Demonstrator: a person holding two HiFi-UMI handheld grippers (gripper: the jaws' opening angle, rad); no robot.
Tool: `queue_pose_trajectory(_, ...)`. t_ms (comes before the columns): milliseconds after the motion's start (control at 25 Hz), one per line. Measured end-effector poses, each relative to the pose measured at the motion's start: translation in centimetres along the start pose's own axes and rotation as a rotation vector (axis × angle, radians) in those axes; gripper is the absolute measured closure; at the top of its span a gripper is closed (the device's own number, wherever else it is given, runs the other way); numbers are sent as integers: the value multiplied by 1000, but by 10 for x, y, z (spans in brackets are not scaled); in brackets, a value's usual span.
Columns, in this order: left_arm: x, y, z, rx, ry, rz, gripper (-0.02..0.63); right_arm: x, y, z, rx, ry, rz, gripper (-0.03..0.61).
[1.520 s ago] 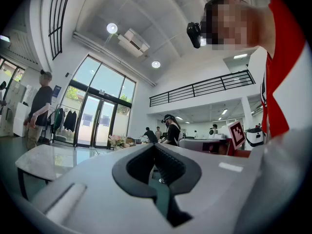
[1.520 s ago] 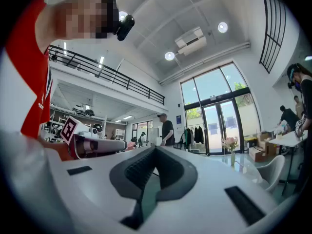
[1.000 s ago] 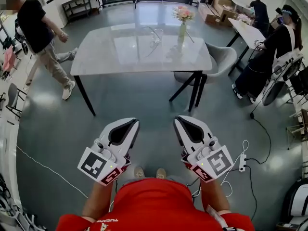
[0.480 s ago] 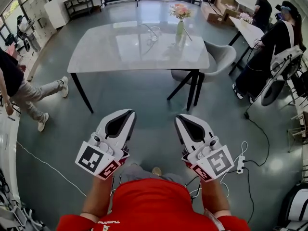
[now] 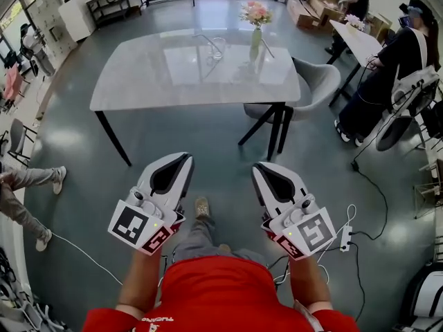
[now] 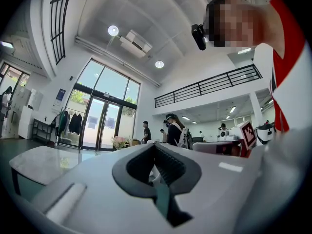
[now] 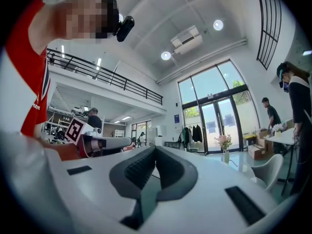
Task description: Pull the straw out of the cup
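Observation:
A clear glass cup (image 5: 217,48) stands toward the far side of the grey table (image 5: 138,75), and a thin straw (image 5: 205,38) leans out of it to the left. Both grippers are held level over the floor, well short of the table. In the head view the left gripper (image 5: 185,160) and the right gripper (image 5: 258,169) point toward the table side by side. Each one's jaws meet at the tips with nothing between them, as the left gripper view (image 6: 155,148) and the right gripper view (image 7: 155,149) show.
A vase of pink flowers (image 5: 255,18) stands right of the cup. A grey chair (image 5: 315,81) is tucked at the table's right end. People stand by a second table (image 5: 356,39) at far right. Someone's legs (image 5: 24,192) show at left. A cable and power strip (image 5: 346,237) lie on the floor.
The view and both grippers have advanced toward the table, which now sits closer. The walking person at left has passed back toward the lower left. Both grippers stay shut.

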State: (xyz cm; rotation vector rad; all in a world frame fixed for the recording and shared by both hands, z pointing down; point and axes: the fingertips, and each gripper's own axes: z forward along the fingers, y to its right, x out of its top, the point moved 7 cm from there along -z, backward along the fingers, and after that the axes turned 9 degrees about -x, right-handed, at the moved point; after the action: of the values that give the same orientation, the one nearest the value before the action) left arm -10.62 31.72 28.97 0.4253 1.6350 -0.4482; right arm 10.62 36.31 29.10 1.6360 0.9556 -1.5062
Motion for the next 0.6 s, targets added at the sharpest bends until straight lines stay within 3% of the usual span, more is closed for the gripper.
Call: queue_pose_trajectory(600,7,-181,75,-45,8,61,609,-1,62,187,-62,2,-28,578)
